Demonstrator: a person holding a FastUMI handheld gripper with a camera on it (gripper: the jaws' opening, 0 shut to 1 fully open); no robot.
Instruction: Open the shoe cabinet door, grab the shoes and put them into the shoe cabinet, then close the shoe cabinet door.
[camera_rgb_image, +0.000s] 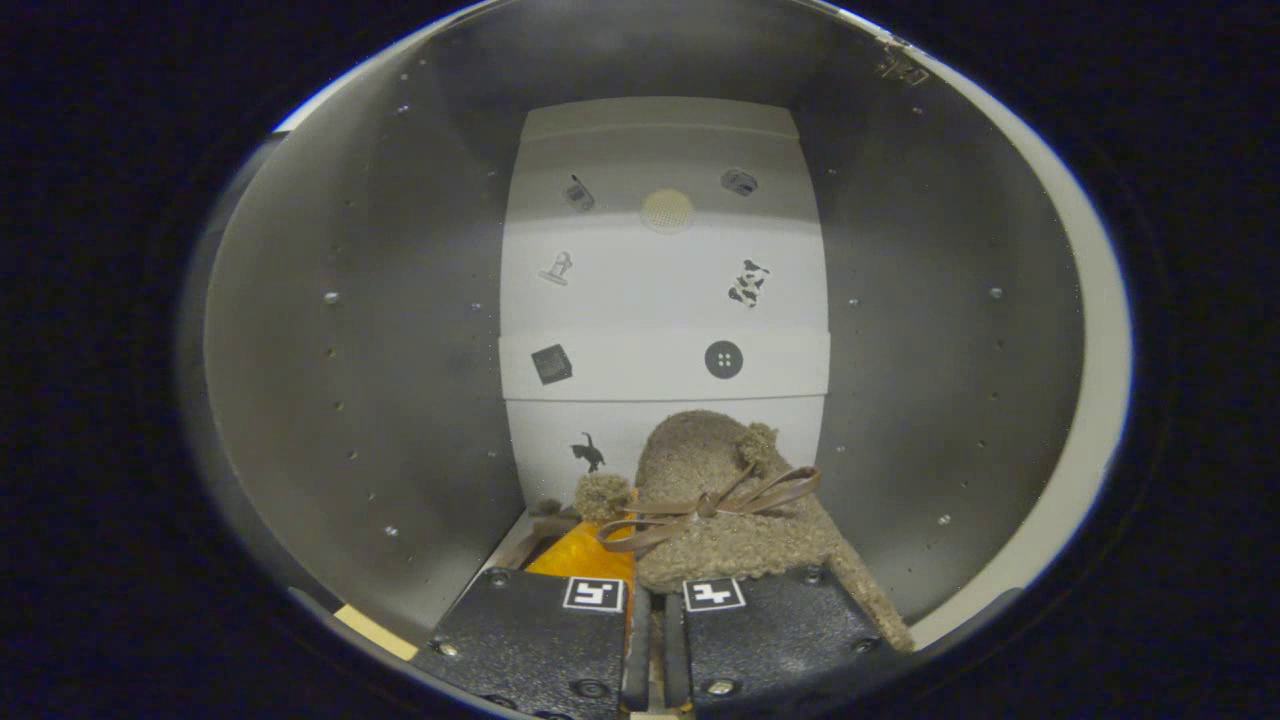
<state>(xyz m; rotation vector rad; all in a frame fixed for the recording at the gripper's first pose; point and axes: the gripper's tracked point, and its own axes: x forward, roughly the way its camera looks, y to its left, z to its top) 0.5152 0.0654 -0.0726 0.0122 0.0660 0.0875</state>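
You are looking straight into the grey shoe cabinet (400, 330), and the pale back panel (665, 290) at its far end serves as the landmark here. Left of that panel runs a dull grey side wall dotted with small screw heads and peg holes; a strip of pale wood edge shows at its base, near your left finger. On the panel itself sit small dark stickers in two columns: a cube shape (551, 364) and a little cat figure (589, 452) on its left half, a round four-hole button shape (724, 359) and a black-and-white patch (748, 282) on its right half, with a round pale vent disc (667, 211) near the top centre. None of them carries writing you could read. A horizontal ledge crosses the panel about halfway down. In front of the panel's lower part lies the fuzzy brown slipper with pom-poms and a brown ribbon bow (725, 500), inside the cabinet, its orange inner lining showing on its left side. Your gripper (652, 640) has its fingers drawn close together with only a thin gap, and the slipper's edge sits in that gap; whether both fingers actually press on it cannot be told. Right of the panel stands the matching grey side wall, with the cabinet's pale front edge beyond it.
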